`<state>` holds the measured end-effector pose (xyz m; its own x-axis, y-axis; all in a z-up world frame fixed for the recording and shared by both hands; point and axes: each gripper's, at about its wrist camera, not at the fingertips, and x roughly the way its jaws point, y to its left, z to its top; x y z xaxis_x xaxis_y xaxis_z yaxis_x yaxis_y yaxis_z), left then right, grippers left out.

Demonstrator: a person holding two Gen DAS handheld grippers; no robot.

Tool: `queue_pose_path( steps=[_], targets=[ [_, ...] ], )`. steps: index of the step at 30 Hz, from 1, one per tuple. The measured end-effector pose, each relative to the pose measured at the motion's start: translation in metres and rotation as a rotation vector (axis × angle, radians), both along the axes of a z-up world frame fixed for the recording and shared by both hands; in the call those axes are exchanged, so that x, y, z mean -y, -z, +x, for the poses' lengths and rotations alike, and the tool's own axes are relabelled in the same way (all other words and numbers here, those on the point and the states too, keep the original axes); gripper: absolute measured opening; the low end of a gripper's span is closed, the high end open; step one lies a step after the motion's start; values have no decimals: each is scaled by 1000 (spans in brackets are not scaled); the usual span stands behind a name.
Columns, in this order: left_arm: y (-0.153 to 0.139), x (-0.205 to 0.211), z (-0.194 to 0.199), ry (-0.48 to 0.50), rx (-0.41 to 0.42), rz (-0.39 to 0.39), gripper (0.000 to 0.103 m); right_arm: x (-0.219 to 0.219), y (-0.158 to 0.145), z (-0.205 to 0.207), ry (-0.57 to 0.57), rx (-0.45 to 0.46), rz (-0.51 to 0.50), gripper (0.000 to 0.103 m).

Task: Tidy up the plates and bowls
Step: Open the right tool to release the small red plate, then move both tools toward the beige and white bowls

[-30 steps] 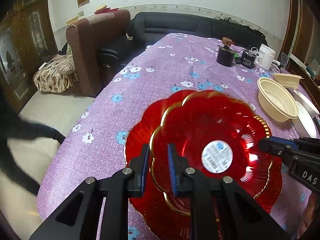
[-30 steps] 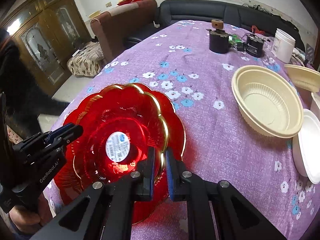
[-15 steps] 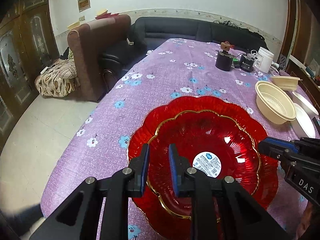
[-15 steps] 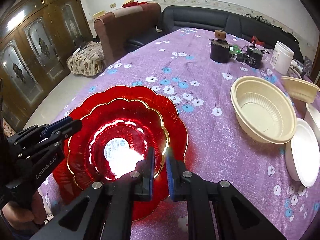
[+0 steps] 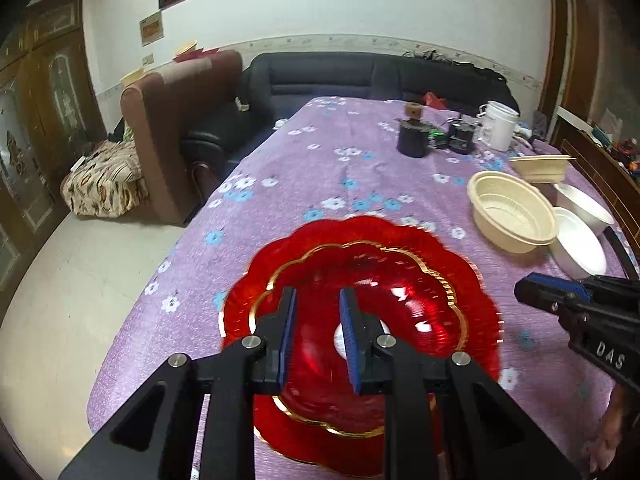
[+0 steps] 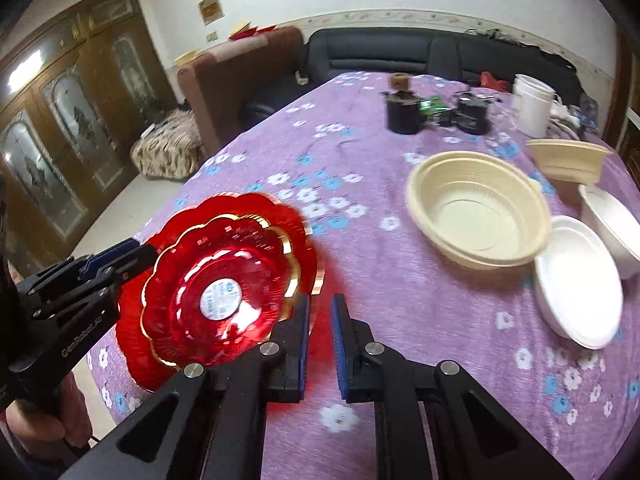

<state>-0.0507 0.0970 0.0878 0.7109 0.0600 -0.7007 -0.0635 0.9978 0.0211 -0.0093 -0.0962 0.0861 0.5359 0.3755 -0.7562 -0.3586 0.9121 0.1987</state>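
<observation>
Left wrist view: the left gripper (image 5: 318, 294) has its fingers apart and opening, pads hanging over the small red plate (image 5: 380, 280) without pressing on it. That plate's gilt rim curves just outside and below the fingers rather than between them. The plate sits nested in the large red plate (image 5: 360, 232), whose scalloped edge shows all round it, on the purple flowered tabletop (image 5: 320, 160) near its close edge.

From the right wrist, the right gripper (image 6: 320, 300) has its fingers drawn almost together with nothing visibly caught in the slot. The large plate's rim lies just beyond and to the left of the tips.

Likely trouble: a finger could hook a gilt rim as it leaves, dragging the glossy stack toward the tabletop edge, or tipping the small plate out of its nest. The near-closed right fingers could also shove the rim sideways.

Counted outward to the right:
- Two red plates.
- Two cream bowls, one round (image 6: 476, 216) and one farther off (image 6: 568, 160).
- Two white bowls (image 6: 576, 280) (image 6: 612, 224).

Farthest from the fingers:
- Two dark canisters (image 6: 402, 116) (image 6: 474, 114).
- One white tub (image 6: 532, 106).
</observation>
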Motion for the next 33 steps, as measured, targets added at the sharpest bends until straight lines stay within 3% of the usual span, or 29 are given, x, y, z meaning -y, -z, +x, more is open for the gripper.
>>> queue_pose_path(
  steps=[11,18,25,30,33],
  targets=[
    [-14,75,5,164,-13,21,27,121,-5,4,242,-37,121,15],
    [-6,144,14,312,-65,45,30,203,2,2,405,-46,168,15],
    [2,194,38,402,-129,-1,30,264,12,11,522,-19,207,15],
    [10,209,60,419,-187,-105,30,281,33,23,509,-34,299,15],
    [13,215,67,419,-196,-125,30,283,43,31,499,-50,317,14]
  ],
)
